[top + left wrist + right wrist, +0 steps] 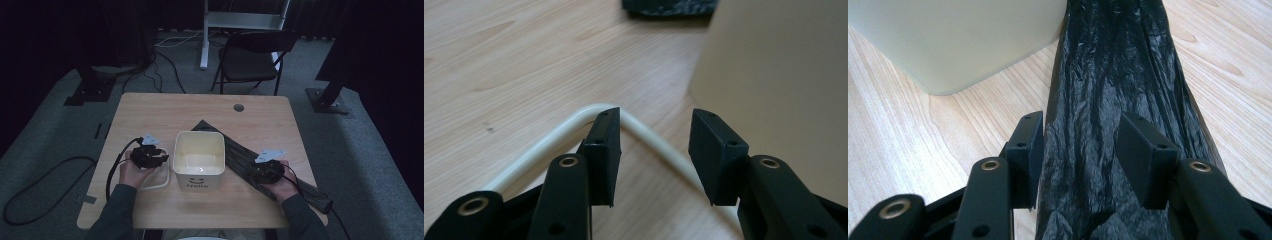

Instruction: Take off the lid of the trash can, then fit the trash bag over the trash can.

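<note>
Both forearms lie low: left gripper (159, 159) jaws parted over handle (574, 122), right gripper (256, 171) jaws parted astride bag (1108, 90).

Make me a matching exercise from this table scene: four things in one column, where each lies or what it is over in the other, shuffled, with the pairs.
1. cream bin
2. black bag
3. left gripper
4. right gripper

A. over the black plastic, jaws apart
B. flat on the table, running diagonally
C. upright at mid-table, empty
D. over a loose cream ring, jaws apart

Pairs: 1-C, 2-B, 3-D, 4-A
</note>
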